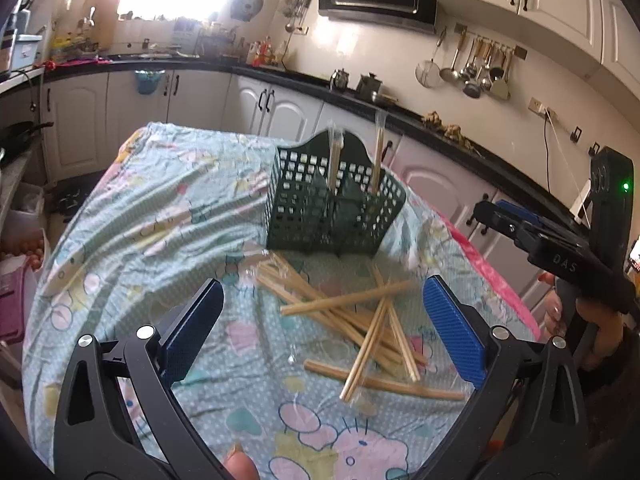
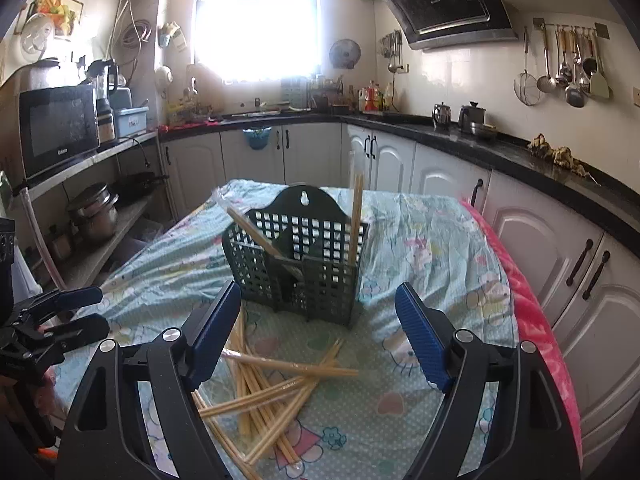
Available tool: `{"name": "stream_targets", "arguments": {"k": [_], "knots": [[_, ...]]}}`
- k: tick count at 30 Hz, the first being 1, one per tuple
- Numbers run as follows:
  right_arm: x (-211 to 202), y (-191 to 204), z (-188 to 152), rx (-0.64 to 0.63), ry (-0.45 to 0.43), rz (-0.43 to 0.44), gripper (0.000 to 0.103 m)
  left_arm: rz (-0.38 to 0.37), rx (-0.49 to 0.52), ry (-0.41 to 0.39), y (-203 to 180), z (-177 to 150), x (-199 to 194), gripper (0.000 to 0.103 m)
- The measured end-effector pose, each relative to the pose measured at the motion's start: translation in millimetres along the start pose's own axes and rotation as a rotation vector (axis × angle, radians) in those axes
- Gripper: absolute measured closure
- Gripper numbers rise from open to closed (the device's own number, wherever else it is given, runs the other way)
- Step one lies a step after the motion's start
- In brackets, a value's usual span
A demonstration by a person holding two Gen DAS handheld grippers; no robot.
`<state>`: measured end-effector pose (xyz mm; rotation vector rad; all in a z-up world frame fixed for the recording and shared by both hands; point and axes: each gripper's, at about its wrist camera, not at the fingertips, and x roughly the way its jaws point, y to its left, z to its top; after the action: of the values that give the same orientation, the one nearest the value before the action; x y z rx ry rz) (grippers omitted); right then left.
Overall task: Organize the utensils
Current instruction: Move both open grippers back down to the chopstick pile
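Both grippers hang spread and empty above the surface (image 2: 440, 240): left gripper (image 1: 324, 328), right gripper (image 2: 318, 336). Beneath them the chopsticks (image 2: 280, 392) lie crossed in a loose pile, some wrapped in clear plastic. A pinch there could likely catch several or slip off the film. Beyond stands the green basket (image 2: 296, 268), already holding two pairs, light enough to tip if nudged.
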<state>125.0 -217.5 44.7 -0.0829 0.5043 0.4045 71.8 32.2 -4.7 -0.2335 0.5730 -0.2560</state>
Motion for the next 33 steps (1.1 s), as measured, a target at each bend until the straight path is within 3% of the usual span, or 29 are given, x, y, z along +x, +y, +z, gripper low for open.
{"name": "stream_targets", "arguments": {"k": [20, 33], "knots": [[37, -33, -38, 0.046, 0.112, -0.07, 0.026, -0.122, -0.013, 0.199, -8, -54, 35, 0.011], [64, -53, -61, 0.092, 0.185, -0.072, 0.026, -0.178, -0.056, 0.317, -7, -75, 62, 0.04]]}}
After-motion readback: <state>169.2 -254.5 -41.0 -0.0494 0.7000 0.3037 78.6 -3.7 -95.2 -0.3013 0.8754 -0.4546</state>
